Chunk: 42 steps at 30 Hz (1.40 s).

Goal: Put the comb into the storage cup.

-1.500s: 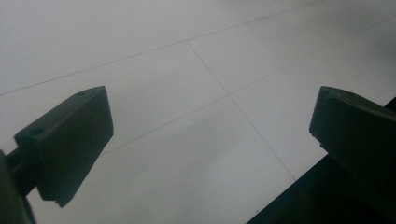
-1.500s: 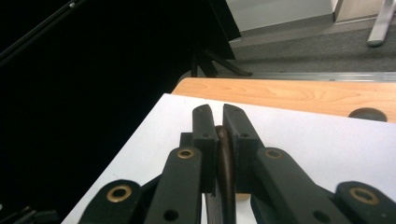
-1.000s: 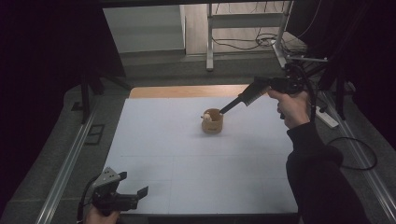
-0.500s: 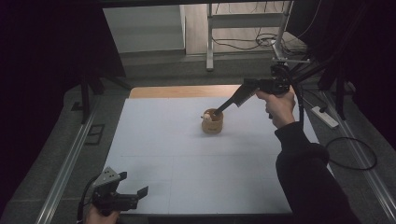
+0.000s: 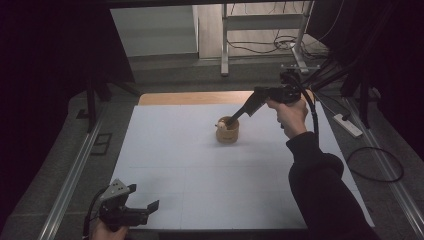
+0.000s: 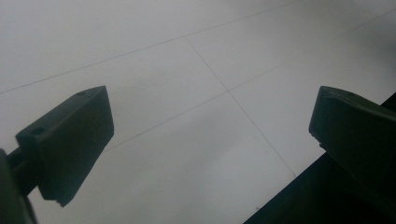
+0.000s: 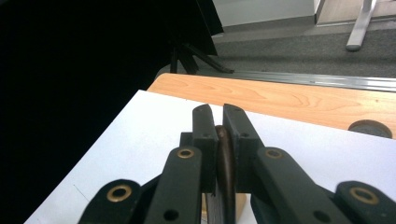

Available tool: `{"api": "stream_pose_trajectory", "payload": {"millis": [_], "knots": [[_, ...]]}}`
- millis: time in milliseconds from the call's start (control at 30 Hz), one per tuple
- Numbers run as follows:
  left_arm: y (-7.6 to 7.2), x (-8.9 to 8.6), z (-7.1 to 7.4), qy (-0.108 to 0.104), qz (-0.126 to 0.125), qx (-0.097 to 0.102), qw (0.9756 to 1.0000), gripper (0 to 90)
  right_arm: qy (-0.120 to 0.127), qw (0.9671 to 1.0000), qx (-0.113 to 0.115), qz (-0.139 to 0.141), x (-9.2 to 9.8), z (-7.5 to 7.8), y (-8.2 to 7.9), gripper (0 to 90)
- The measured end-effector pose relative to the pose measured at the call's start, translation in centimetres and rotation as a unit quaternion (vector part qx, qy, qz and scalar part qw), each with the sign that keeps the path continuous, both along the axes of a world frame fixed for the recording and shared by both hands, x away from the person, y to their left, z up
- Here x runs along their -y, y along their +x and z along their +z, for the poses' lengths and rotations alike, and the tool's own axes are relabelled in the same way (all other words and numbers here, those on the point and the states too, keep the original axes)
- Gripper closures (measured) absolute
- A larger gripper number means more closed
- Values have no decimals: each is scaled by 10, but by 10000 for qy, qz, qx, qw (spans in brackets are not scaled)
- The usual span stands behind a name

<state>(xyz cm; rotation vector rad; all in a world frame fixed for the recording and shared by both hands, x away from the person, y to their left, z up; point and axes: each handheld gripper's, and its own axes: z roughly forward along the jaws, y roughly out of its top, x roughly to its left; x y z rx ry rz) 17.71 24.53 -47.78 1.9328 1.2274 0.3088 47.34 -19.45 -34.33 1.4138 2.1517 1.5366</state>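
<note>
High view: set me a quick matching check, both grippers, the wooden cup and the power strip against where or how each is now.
Things:
1. left gripper
2. right gripper
3. wooden cup
4. power strip

Places or states:
A. around the middle of the white table
B. fingers shut on a thin brown piece
C. open, at the table's near left edge
D. on the grey floor, right of the table

Pairs: 1-C, 2-B, 3-A, 4-D
</note>
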Motion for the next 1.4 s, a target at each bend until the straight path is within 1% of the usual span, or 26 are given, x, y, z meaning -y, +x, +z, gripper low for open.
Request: {"api": "stream_pose_trajectory", "payload": {"millis": [167, 333, 733, 933, 1100, 1200, 1400], "knots": [[0, 0, 0, 0, -4, -5, 10000, 6, -75, 10000, 27, -23, -6, -7, 3, 841], [0, 0, 0, -14, -9, -20, 10000, 5, -97, 9999, -41, -45, -10, -17, 7, 841], [0, -1, 0, -34, -5, -20, 10000, 6, 20, 9997, -219, -57, -16, -40, 16, 841], [0, -1, 0, -53, -3, -27, 10000, 5, 186, 9992, -357, -63, -16, -49, 19, 841], [0, -1, 0, -57, -3, -27, 10000, 5, 220, 9989, -407, -82, -16, -54, 21, 841], [0, -1, 0, -58, -8, -28, 10000, 6, 317, 9984, -444, -114, -13, -56, 22, 841], [1, -2, 0, -65, -5, -41, 10000, 5, 532, 9966, -598, -179, -2, -64, 25, 838]]}}
